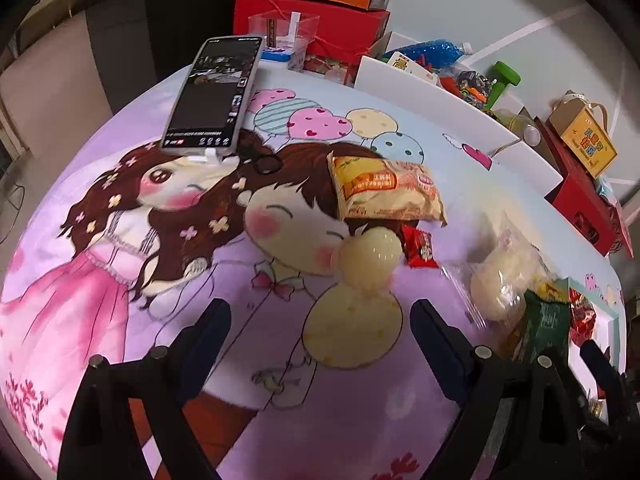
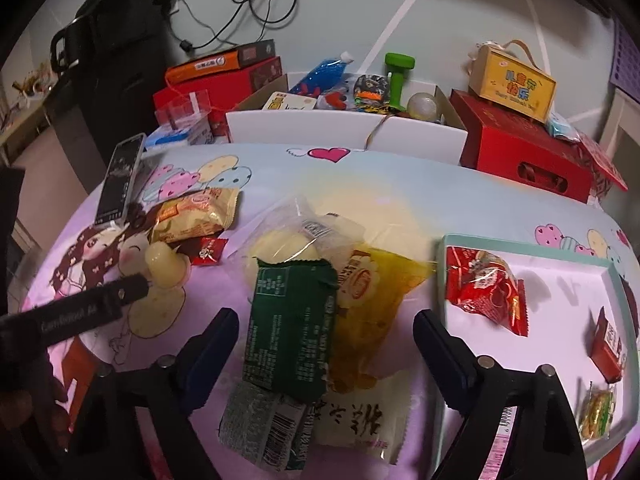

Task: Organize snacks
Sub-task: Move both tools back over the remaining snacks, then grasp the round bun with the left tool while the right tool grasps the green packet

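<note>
Right wrist view: green packet (image 2: 290,320) lies between my right jaws, which stand wide apart and grip nothing; right gripper (image 2: 326,336) hovers over it. Packet overlaps a yellow pouch (image 2: 376,304) and a clear bag of pale round snacks (image 2: 288,240); a white wrapper with printed characters (image 2: 360,420) sits under its near end. All rest on the table (image 2: 400,184), covered in a cartoon-print cloth.

Tray (image 2: 444,280), pale-rimmed, just right of the pile. Contents: red packet (image 2: 486,288), small dark-red packet (image 2: 608,344), small yellow-green sweet (image 2: 596,412).

Left of the pile: orange-yellow bag (image 2: 192,212), small red sweet (image 2: 208,250), pale jelly cup (image 2: 166,266), close together.

Left wrist view: left gripper (image 1: 320,320) hovers above the cloth, jaws wide open, empty. Jelly cup just ahead of them. Phone (image 1: 212,92) on a stand at the far edge.

Behind the table: open carton (image 2: 304,124) holding assorted toys; red boxes (image 2: 524,152) alongside.
</note>
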{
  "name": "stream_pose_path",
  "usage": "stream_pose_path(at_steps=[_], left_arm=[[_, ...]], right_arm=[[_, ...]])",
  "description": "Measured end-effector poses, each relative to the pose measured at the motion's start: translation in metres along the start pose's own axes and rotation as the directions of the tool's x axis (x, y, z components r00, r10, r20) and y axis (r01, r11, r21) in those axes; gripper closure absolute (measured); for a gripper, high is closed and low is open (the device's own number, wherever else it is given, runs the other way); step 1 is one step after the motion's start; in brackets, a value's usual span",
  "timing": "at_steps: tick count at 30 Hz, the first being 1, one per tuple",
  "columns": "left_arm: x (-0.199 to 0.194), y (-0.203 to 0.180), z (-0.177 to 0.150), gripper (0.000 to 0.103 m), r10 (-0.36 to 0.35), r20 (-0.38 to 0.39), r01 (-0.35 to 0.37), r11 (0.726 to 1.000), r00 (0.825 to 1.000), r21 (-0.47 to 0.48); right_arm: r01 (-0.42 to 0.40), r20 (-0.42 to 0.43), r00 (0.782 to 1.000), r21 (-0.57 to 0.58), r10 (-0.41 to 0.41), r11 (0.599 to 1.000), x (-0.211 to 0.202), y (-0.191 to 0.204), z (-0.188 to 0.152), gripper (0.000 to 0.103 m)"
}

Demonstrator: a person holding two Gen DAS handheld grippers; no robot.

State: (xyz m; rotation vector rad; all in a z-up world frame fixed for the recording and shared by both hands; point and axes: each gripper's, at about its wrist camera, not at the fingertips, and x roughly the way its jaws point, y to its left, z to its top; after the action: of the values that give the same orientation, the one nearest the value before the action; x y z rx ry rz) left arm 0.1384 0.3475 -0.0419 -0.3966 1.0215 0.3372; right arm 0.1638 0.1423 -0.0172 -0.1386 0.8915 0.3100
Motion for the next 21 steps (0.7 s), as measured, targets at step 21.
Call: stream_pose_path(at_steps=[21], left_arm=[[0.036,-0.029,0.011,0.04,0.043,0.075,-0.055,0.986,0.996,0.158]], right_arm=[[0.009,-0.016,1.0,-0.046,-0.009,0.999,0.012,0.019,-0.002,0.049]])
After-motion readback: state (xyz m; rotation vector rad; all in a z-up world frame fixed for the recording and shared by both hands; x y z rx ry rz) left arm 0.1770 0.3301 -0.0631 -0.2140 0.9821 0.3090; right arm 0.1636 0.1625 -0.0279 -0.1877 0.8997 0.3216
